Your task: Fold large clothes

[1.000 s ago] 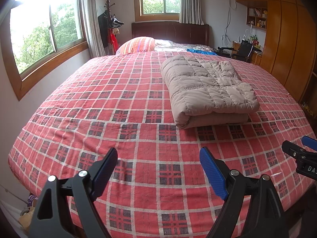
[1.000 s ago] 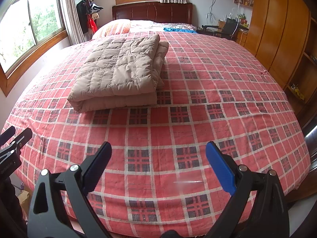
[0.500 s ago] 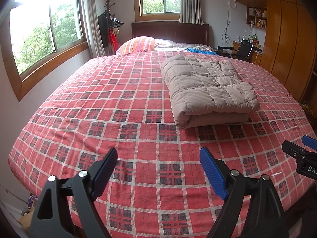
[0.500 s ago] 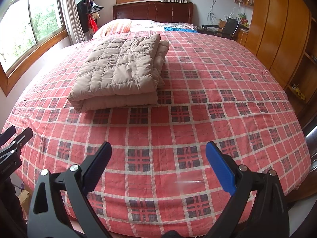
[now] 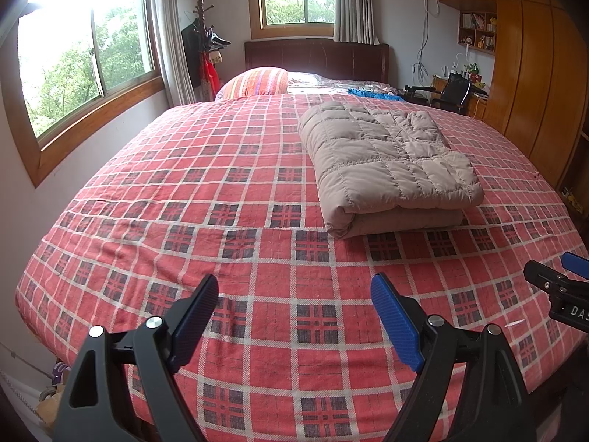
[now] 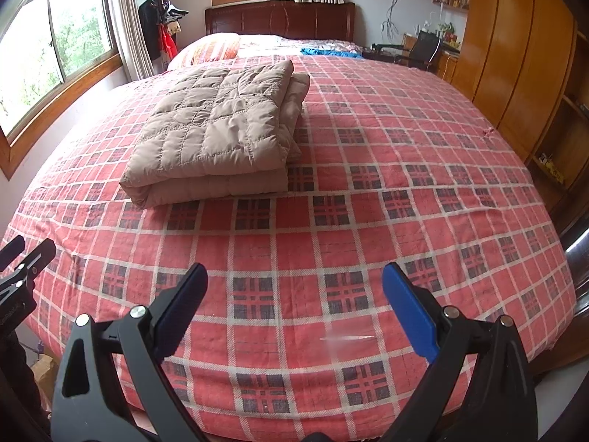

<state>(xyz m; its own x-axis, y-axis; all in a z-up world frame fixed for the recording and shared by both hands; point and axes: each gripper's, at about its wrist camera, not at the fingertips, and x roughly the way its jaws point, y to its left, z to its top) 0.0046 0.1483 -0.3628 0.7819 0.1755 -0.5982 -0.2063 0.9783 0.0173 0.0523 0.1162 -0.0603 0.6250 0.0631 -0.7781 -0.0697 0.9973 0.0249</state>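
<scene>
A beige quilted down coat lies folded into a thick rectangular bundle on the red plaid bed. In the right wrist view the same coat sits left of centre. My left gripper hangs open over the foot of the bed, well short of the coat, nothing between its blue pads. My right gripper is likewise open and empty near the bed's front edge. Each gripper shows at the edge of the other's view: the right one, the left one.
A striped pillow and a blue cloth lie near the dark headboard. Wooden wardrobes line the right side, a coat rack and windows the left. A chair stands by a desk.
</scene>
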